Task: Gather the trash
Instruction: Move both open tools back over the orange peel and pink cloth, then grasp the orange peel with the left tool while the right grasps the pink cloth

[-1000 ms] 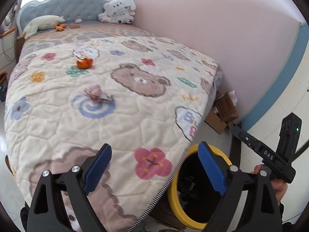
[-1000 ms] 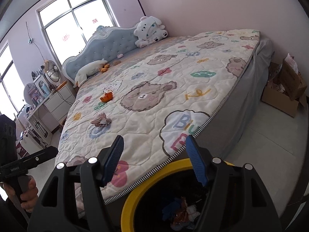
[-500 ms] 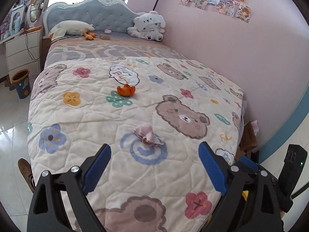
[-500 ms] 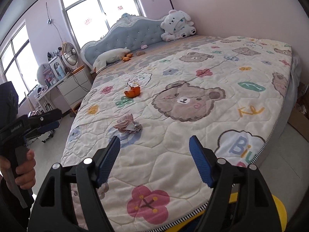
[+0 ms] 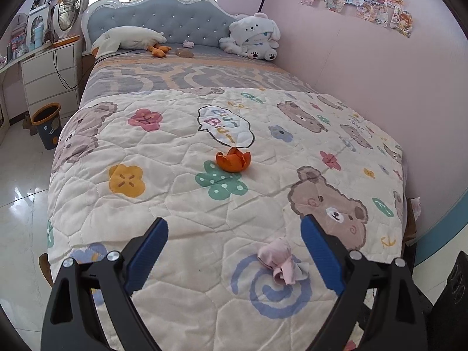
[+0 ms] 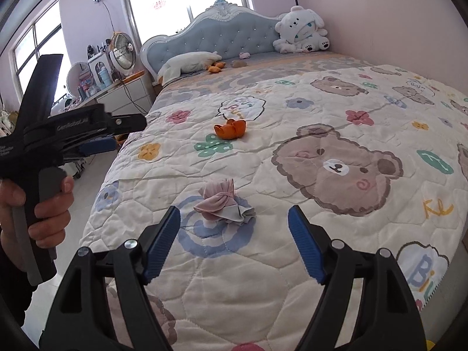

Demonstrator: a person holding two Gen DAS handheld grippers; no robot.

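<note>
The yellow bin has left both views. The crumpled pink cloth (image 6: 223, 203) now lies near the right gripper (image 6: 234, 241) (jaws just widened, nothing between them). The left gripper (image 5: 234, 256) is released too.

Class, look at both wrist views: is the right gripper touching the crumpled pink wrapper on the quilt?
Apart. The right wrist view shows the right gripper open, bare quilt between its pads and the crumpled pink wrapper.

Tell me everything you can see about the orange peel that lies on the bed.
The orange peel is one bright orange piece, opened into a cup with pointed flaps that curl upward, and paler on the inner side. It looks empty, with no fruit visible inside. It sits upright near the middle of the quilt, between the printed speech bubble and the green flower, resting only on the fabric. Nothing else touches it; the crumpled pink cloth lies nearer the foot of the bed, apart from it.
</note>
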